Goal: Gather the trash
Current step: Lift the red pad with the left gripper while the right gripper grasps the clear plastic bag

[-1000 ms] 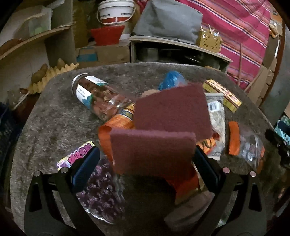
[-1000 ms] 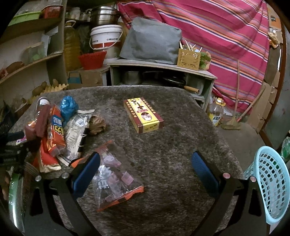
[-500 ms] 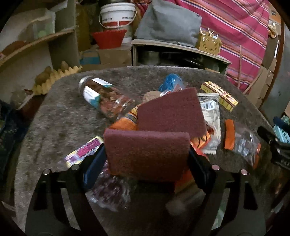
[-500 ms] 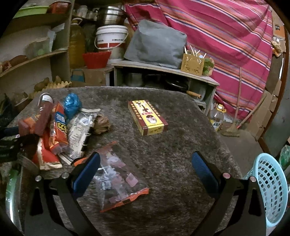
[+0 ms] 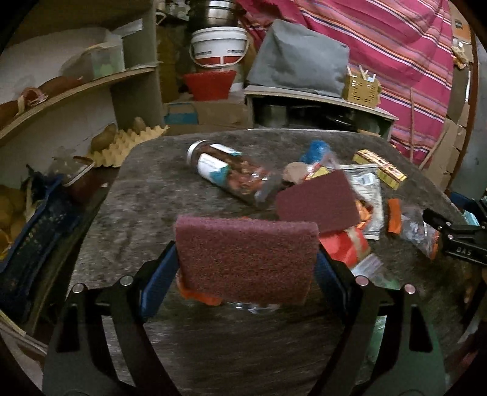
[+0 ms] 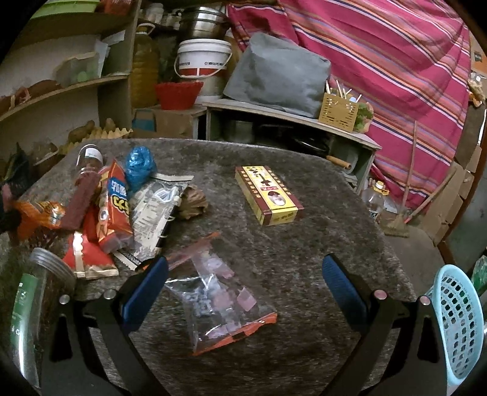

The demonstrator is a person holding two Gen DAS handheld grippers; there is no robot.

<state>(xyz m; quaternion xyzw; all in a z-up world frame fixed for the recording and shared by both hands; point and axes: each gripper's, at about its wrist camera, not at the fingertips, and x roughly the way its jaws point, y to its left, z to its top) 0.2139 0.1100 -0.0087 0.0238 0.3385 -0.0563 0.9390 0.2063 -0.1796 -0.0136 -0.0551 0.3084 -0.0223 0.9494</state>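
Grey fuzzy round table (image 6: 304,243) amid cluttered shelves and a striped red curtain (image 6: 395,61). Left gripper (image 5: 246,265) clamps a maroon rectangular scouring pad (image 5: 246,259) above the table, long axis crosswise between its jaws. Right gripper (image 6: 243,283) gapes wide, empty.

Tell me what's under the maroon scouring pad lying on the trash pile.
The maroon scouring pad rests tilted on orange and red snack wrappers, with a silver printed packet beside it. Whatever lies directly beneath its middle is covered.

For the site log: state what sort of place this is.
Likely a home storeroom or pantry: shelves with an egg tray, a white bucket and steel pots, a broom against a striped cloth.
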